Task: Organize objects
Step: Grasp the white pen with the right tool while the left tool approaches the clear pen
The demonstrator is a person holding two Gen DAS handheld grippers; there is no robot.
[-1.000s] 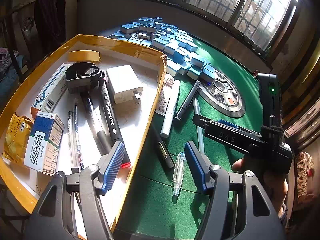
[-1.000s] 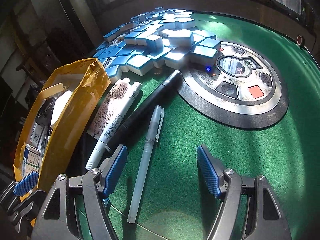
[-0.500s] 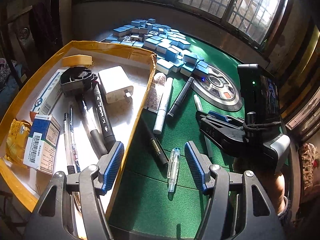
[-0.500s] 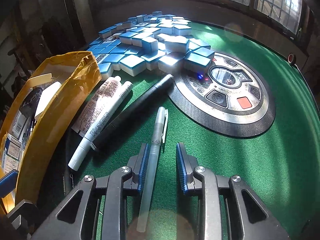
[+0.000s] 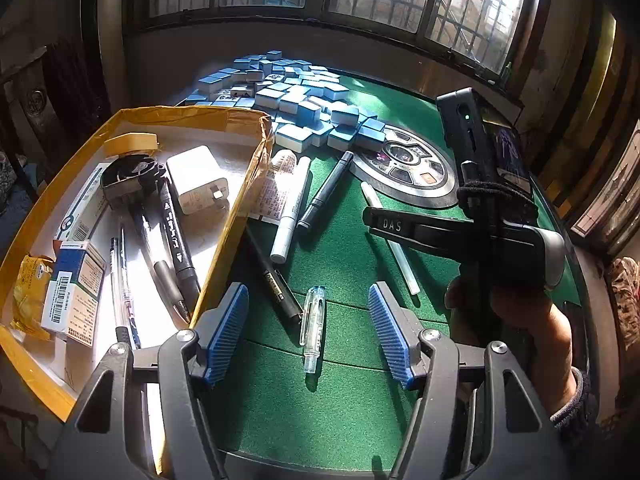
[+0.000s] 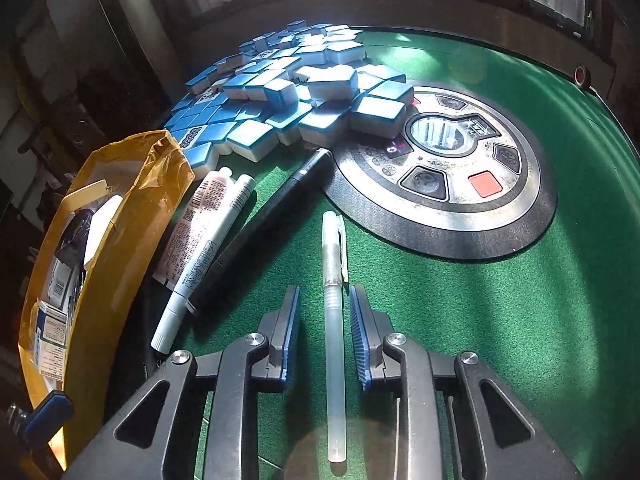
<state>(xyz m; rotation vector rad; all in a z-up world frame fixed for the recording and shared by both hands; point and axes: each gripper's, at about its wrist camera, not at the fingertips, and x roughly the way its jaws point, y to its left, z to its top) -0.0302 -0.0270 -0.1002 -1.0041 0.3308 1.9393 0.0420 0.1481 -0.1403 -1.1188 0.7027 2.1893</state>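
Observation:
A translucent white pen (image 6: 334, 320) lies on the green felt between the pads of my right gripper (image 6: 325, 296). Its jaws are opening and stand narrow, with a gap on each side of the pen. Left of it lie a black pen (image 6: 272, 220) and a white marker (image 6: 208, 256) on a labelled tube (image 6: 192, 224). My left gripper (image 5: 308, 296) hangs open and empty above a short clear pen (image 5: 313, 330). A black marker (image 5: 276, 280) rests against the yellow cardboard box (image 5: 224, 236). The box holds a white charger (image 5: 196, 184), pens and small cartons.
A heap of blue-and-white mahjong tiles (image 5: 296, 108) fills the back of the green table (image 5: 348, 400). A round metal control panel (image 6: 452, 168) sits in the table's middle. A person's hand (image 5: 520, 320) holds the right gripper. Barred windows stand behind the table.
The right jaws went from wide apart to narrow around the translucent pen, which now lies centred between them. The left gripper drifted away from the box, so the clear pen sits between its fingers.

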